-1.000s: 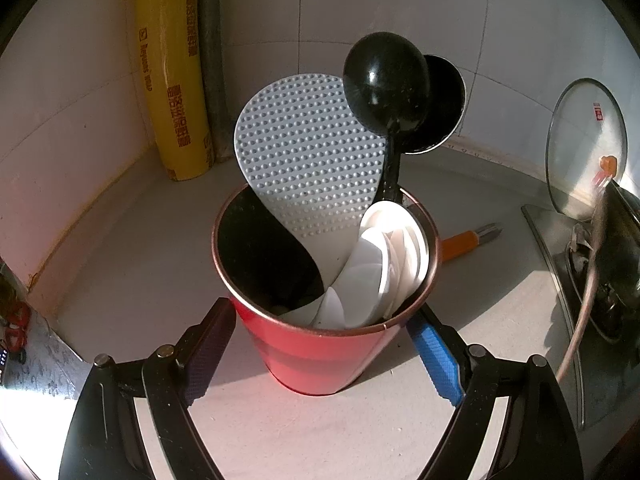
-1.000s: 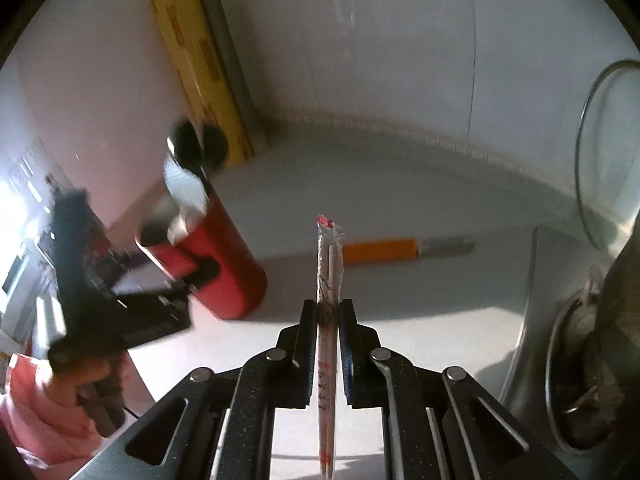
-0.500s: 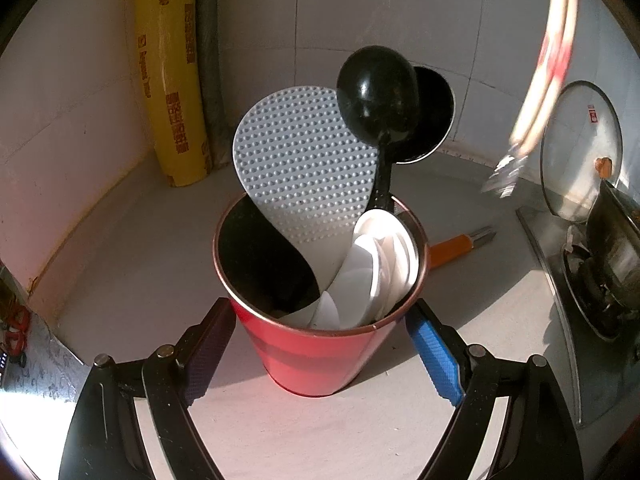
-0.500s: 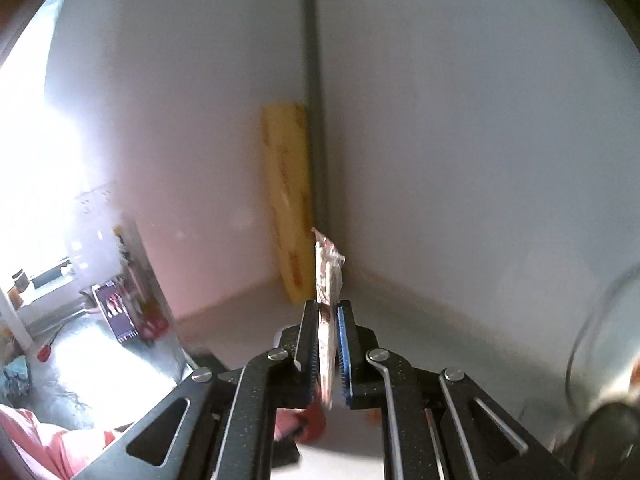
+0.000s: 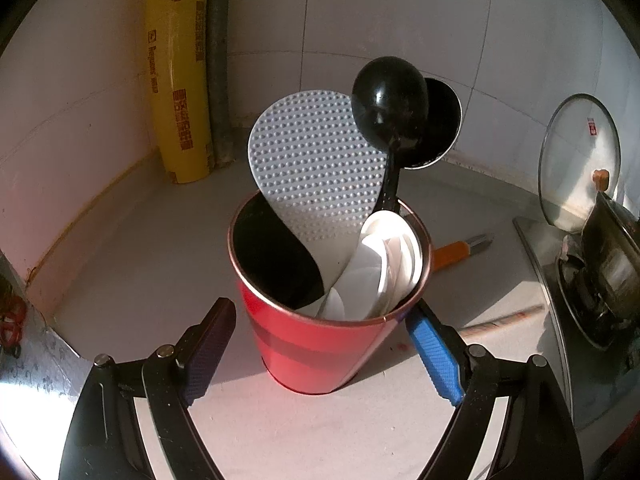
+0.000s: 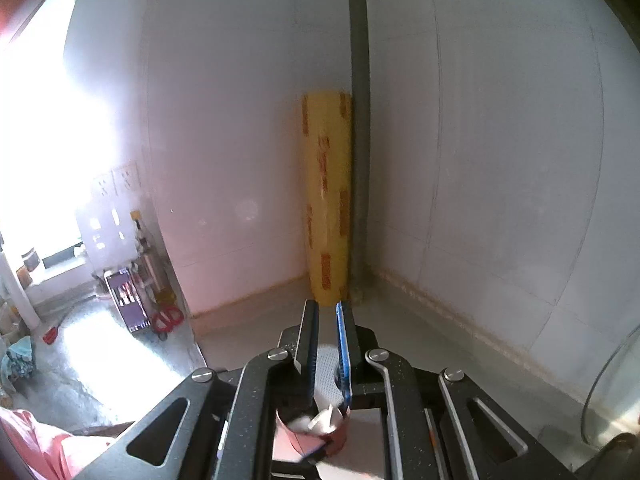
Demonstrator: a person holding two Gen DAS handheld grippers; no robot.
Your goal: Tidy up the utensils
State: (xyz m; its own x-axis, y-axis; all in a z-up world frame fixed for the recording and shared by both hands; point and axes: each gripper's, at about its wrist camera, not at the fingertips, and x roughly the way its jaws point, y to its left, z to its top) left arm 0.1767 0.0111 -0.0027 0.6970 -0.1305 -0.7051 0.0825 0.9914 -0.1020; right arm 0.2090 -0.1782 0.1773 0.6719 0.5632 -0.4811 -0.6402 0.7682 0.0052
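The cup [image 5: 320, 344] stands on the worktop [image 5: 160, 240]. A paddle [image 5: 312, 168], a ladle [image 5: 388, 100] and white spoons [image 5: 384, 264] are inside it. The left fingers [image 5: 432, 352] grip the cup. Wrapped chopsticks [image 5: 500, 320] and an orange tool [image 5: 460, 250] lie outside it and, I think, must go in. The right fingers [image 6: 309, 336] are closed and empty, above the cup.
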